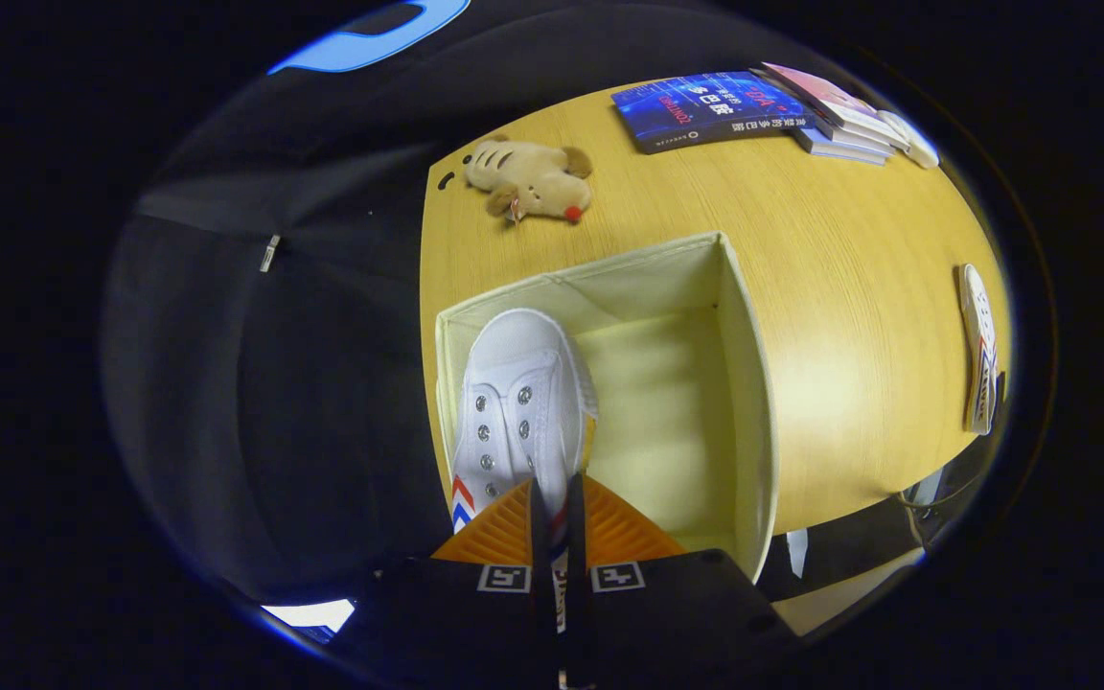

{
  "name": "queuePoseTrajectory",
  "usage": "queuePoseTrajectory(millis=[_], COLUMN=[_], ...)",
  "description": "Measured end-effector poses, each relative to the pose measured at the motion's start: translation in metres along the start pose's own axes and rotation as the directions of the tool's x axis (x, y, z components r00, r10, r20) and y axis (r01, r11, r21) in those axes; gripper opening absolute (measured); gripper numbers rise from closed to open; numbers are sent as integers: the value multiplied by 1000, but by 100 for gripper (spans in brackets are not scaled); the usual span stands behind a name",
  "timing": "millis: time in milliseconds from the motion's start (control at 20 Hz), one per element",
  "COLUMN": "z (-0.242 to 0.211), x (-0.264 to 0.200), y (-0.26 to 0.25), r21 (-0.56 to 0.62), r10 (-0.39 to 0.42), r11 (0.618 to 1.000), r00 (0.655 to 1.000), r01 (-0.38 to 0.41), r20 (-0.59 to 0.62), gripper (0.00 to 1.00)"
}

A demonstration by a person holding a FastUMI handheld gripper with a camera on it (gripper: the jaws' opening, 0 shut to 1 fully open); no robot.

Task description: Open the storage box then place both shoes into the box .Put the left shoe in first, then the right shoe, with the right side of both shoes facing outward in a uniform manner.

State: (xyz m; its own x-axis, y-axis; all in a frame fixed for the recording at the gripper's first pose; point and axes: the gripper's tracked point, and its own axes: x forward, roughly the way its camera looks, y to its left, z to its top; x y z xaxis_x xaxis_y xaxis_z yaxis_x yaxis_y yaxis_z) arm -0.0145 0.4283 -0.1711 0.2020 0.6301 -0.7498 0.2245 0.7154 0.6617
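At lower centre the gripper (554,522) has its orange fingers (499,532) pinched on the side wall of a white shoe (514,402), hanging in the open storage box (753,383), seemingly off its floor. The second shoe (978,350) lies at far right on the table (849,268).

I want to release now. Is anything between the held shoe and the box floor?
Nothing visible: the gripper pinches the white shoe toe-down by the box's left wall, and the floor beside it is bare.

The gripper view rides on the tool (553,513), looking steeply down, close above the open storage box (748,383); the counter (849,287) lies beyond.
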Motion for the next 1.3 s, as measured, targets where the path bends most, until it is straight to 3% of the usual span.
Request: queuePoseTrajectory(millis=[800,950,1050,1150,1300], z=[-10,-17,-17,-17,-18], x=[56,70,73,69,59], y=[-20,-19,-15,1,7], r21=[-25,-25,-45,-50,-90], r10=[-83,-54,-16,62,95], r11=[996,998,999,997,991], r00=[996,999,1000,998,995], r01=[83,54,15,-63,-96], r20=[15,3,-4,-13,-20], gripper=[8,8,13,26,56])
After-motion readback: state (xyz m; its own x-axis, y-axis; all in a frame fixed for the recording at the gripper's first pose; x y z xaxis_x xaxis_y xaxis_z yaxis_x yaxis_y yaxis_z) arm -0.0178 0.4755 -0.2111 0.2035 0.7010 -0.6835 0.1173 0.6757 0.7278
